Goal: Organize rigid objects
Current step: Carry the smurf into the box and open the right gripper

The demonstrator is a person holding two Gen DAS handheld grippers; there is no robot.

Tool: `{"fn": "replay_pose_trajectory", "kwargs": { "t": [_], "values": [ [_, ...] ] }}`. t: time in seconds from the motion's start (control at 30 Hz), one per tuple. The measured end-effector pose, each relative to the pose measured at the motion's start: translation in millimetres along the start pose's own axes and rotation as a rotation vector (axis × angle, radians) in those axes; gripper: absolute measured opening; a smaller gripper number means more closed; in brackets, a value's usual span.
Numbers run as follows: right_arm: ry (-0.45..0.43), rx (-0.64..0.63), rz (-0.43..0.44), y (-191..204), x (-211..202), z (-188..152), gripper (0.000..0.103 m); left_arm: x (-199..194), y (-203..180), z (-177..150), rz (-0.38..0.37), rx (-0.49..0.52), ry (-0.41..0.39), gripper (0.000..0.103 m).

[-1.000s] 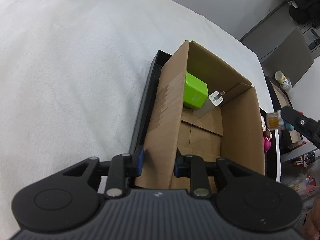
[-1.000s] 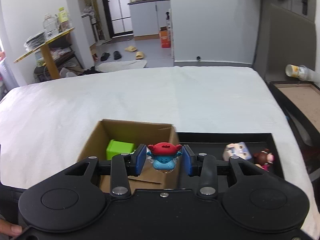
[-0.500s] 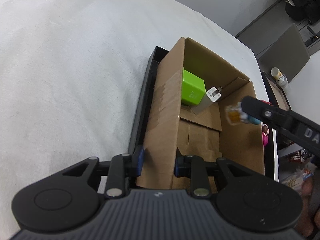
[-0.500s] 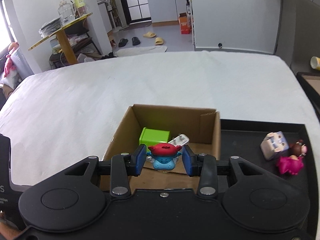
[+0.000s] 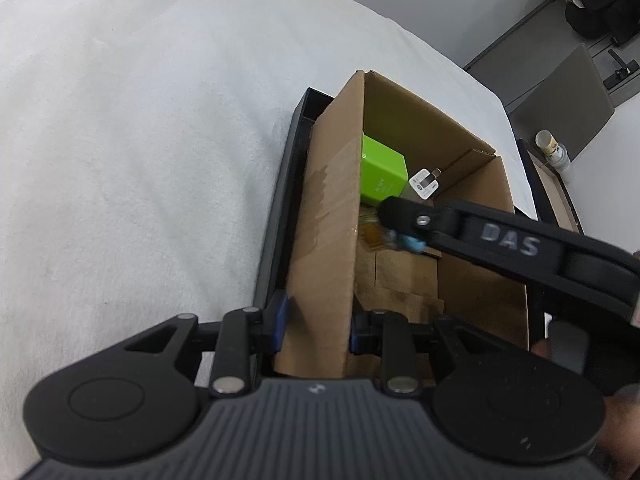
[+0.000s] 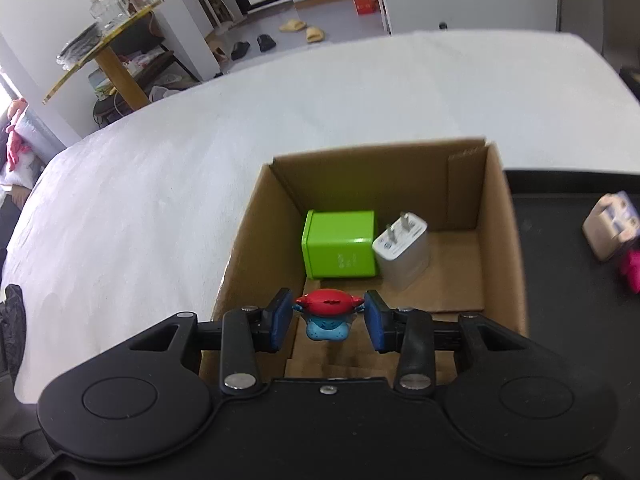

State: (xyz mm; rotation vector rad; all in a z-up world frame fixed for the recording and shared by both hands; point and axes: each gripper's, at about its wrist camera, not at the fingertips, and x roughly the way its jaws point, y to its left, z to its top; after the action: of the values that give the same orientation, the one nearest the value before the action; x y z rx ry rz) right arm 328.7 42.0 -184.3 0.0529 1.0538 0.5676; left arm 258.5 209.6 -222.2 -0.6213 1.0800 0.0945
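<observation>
While my left fingers (image 5: 316, 320) clamp the cardboard box (image 6: 500, 240) wall, my right fingers (image 6: 328, 320), clamped on the toy figure (image 6: 327, 314) above its floor near the green cube (image 6: 340, 244), must next lower and part.

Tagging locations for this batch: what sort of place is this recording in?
Most likely a lived-in home: slippers and shoes lie on the floor, a cluttered side table holds jars, and the cardboard box sits on a white-covered surface, perhaps a bed.

Both wrist cameras look steeply down, close, into one cardboard box (image 5: 324, 240) (image 6: 500, 240) from adjacent sides; both show green cube (image 5: 382, 176) (image 6: 340, 244).
</observation>
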Motion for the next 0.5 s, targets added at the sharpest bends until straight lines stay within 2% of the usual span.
{"fn": "replay_pose_trajectory", "kwargs": {
  "t": [0.23, 0.3, 0.5],
  "values": [
    [0.052, 0.024, -0.003, 1.5, 12.6, -4.9, 0.042, 0.3, 0.8, 0.4, -0.003, 0.005, 0.002, 0.027],
    [0.037, 0.023, 0.002, 1.8, 9.5, -4.3, 0.045, 0.5, 0.8, 0.4, -0.002, 0.003, 0.001, 0.028],
    [0.012, 0.034, 0.006, -2.4, -4.4, 0.9, 0.045, 0.3, -0.5, 0.9, 0.004, -0.003, -0.002, 0.028]
  ]
}}
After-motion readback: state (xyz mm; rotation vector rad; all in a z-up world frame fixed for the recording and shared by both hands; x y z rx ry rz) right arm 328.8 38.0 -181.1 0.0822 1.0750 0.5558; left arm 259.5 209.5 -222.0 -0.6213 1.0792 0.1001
